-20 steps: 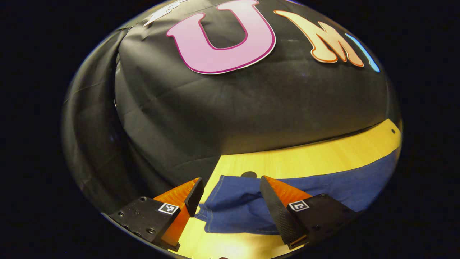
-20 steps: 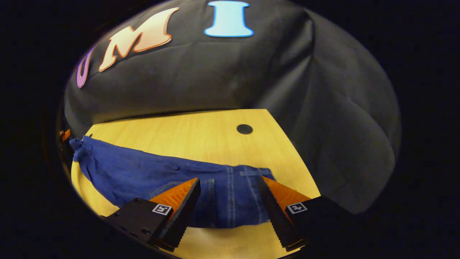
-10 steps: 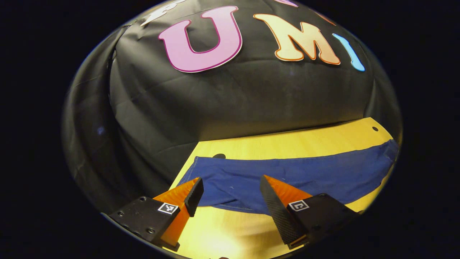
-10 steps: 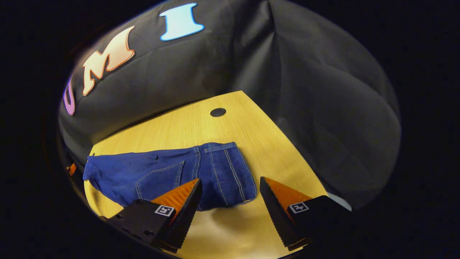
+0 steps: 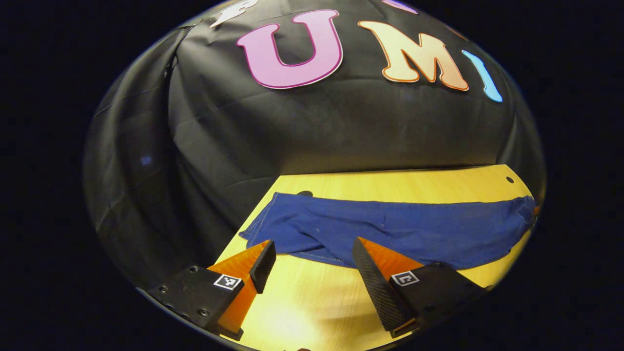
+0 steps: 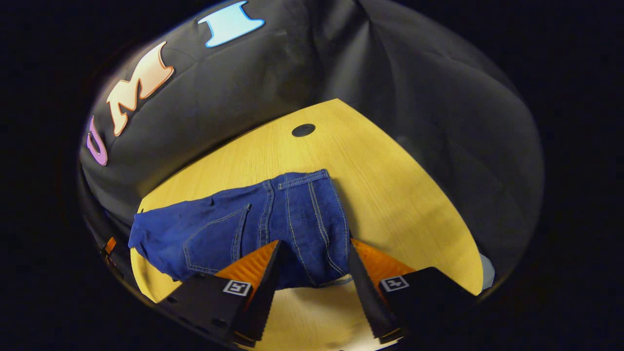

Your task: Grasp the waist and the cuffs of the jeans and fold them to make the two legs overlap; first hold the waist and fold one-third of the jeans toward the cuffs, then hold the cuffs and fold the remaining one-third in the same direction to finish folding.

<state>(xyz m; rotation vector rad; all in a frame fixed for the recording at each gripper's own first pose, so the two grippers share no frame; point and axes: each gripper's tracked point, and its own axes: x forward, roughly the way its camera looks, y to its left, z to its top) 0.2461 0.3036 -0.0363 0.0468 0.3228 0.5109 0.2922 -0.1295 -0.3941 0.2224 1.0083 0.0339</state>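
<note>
The blue jeans lie as one long strip across the wooden table. The cuff end is on the left in the left gripper view. My left gripper is open and hovers over bare table just short of the cuffs' near edge, holding nothing. In the right gripper view the waist end, with its back pocket and seams, points toward me. My right gripper is open, and the near edge of the waist lies between its fingers. I cannot tell if they touch the cloth.
A round dark hole sits in the table beyond the waist, and another small hole near the far right corner. Black cloth walls close in behind and on both sides. Bare wood runs along the near edge.
The left gripper drew back, so the cuffs now lie ahead of its fingers. The right gripper turned to face the waist and moved in; its fingers narrowed slightly around the near edge.
</note>
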